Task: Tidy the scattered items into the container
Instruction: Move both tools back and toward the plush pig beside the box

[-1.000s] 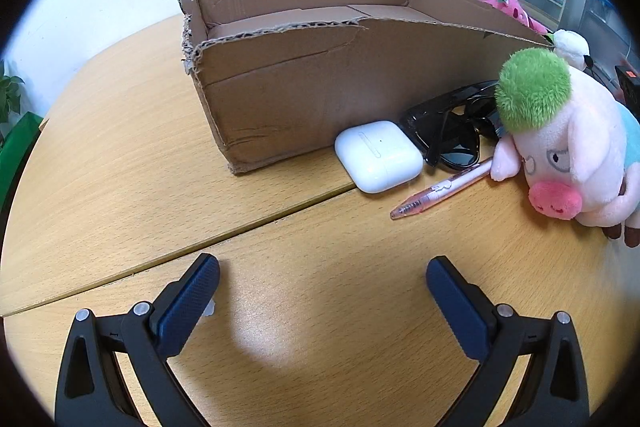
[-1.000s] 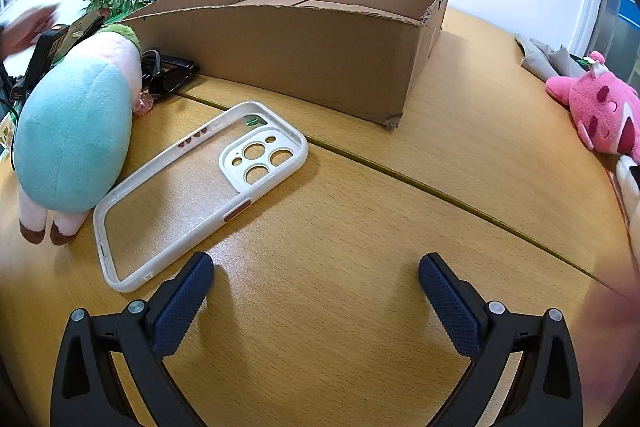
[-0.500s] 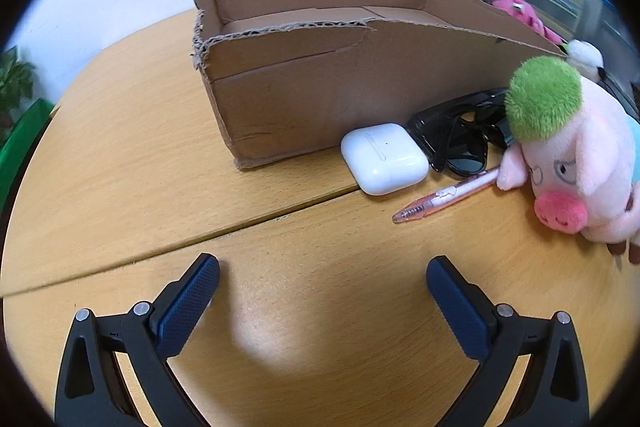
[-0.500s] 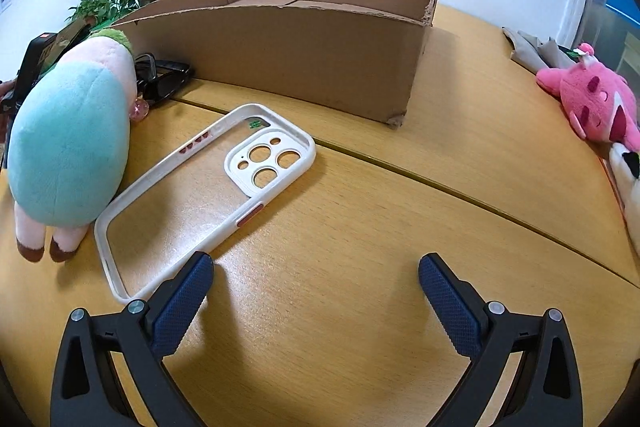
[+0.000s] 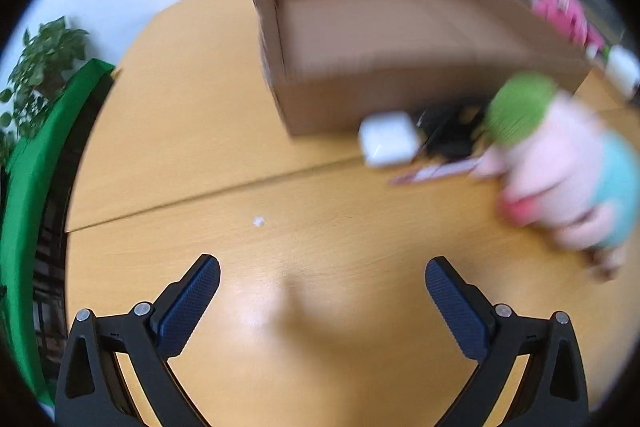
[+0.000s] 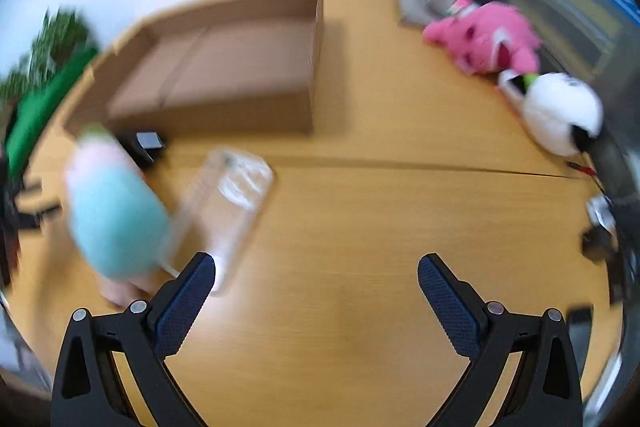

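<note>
Both views are blurred by motion. An open cardboard box (image 5: 400, 39) stands on the wooden table (image 5: 200, 131); it also shows in the right wrist view (image 6: 236, 67). In front of it lie a white earbud case (image 5: 387, 142), black sunglasses (image 5: 448, 131), a pink pen (image 5: 432, 171) and a plush pig (image 5: 560, 163) with a green tuft. The pig (image 6: 116, 211) and a clear phone case (image 6: 228, 203) show in the right wrist view. My left gripper (image 5: 322, 277) is open and empty, above bare table. My right gripper (image 6: 316, 273) is open and empty, right of the phone case.
A pink plush (image 6: 488, 35) and a white plush (image 6: 560, 115) lie at the table's far right edge. A potted plant (image 5: 40, 67) and a green object (image 5: 28, 187) stand past the left edge. Dark items (image 6: 604, 227) sit at the right rim.
Both grippers have risen and pulled back fast, so the box is seen from above with its inside showing. Both stay open and empty.
</note>
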`<state>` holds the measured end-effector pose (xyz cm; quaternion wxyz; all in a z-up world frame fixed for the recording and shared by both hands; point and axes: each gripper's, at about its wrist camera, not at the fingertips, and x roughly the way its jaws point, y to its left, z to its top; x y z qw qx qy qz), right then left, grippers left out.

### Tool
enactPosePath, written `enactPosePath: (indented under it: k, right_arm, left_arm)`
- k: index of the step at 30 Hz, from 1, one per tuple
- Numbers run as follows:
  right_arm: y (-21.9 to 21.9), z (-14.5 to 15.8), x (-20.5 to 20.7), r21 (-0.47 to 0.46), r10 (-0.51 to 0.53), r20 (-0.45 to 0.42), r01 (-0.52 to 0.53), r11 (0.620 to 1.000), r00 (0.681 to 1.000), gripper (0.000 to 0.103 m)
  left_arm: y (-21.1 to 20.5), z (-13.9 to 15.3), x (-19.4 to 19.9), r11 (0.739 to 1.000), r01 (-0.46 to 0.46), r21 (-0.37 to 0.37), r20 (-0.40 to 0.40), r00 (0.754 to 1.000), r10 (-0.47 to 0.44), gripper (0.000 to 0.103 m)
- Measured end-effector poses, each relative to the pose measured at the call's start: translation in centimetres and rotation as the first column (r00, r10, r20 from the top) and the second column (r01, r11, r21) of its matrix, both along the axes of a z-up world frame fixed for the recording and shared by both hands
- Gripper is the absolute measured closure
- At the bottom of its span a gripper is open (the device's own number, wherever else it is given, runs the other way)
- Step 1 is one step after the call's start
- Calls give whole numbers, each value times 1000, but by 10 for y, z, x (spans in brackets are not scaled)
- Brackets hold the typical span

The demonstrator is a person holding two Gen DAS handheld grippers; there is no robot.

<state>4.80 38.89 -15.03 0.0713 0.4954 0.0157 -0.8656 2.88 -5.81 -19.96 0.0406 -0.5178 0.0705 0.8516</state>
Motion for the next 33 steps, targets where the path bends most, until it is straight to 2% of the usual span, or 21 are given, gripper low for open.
enactPosePath:
  k: [1,2,4,7,11,15,17,19,22,29,33]
  right_arm:
    - [-11,17,4,-29,-11,5,11,1000,1000,0]
    - [-24,32,7,-50,-19,16,20,999,1000,0]
    - [-52,62,14,-98,-32,18,34,995,999,0]
    - [-94,101,23,-111,-13,-14,11,994,1000,0]
    - [-140,152,39,-91,35,-82,-43,995,996,0]
    - [-162,189,45,-95,54,-97,-63,993,994,0]
    - [-164,199,45,-104,54,-94,-64,993,994,0]
    - [-167,200,44,-73,65,-73,-70,995,995,0]
    - [-162,195,44,-68,98,-45,-101,993,994,0]
    - [-145,188,43,-56,195,-27,-196,979,980,0]
    - [-139,173,39,-55,247,-3,-247,967,969,0]
  left_arm:
    - [3,31,4,1000,-16,18,-13,1000,16,0]
    - [2,48,7,999,-24,28,-16,1000,25,0]
    - [9,102,14,995,-37,93,-45,998,42,0]
    - [26,167,20,990,-15,141,-73,997,25,0]
    - [53,242,30,993,-24,116,-145,989,41,0]
    - [70,289,43,990,-87,111,-199,974,108,1]
    - [76,299,48,982,-123,141,-186,971,149,1]
    - [78,300,48,976,-153,158,-168,970,179,1]
    - [93,300,49,976,-178,122,-162,967,197,1]
    - [126,291,47,973,-212,87,-163,961,224,1]
    - [138,280,43,972,-224,75,-144,962,233,1]
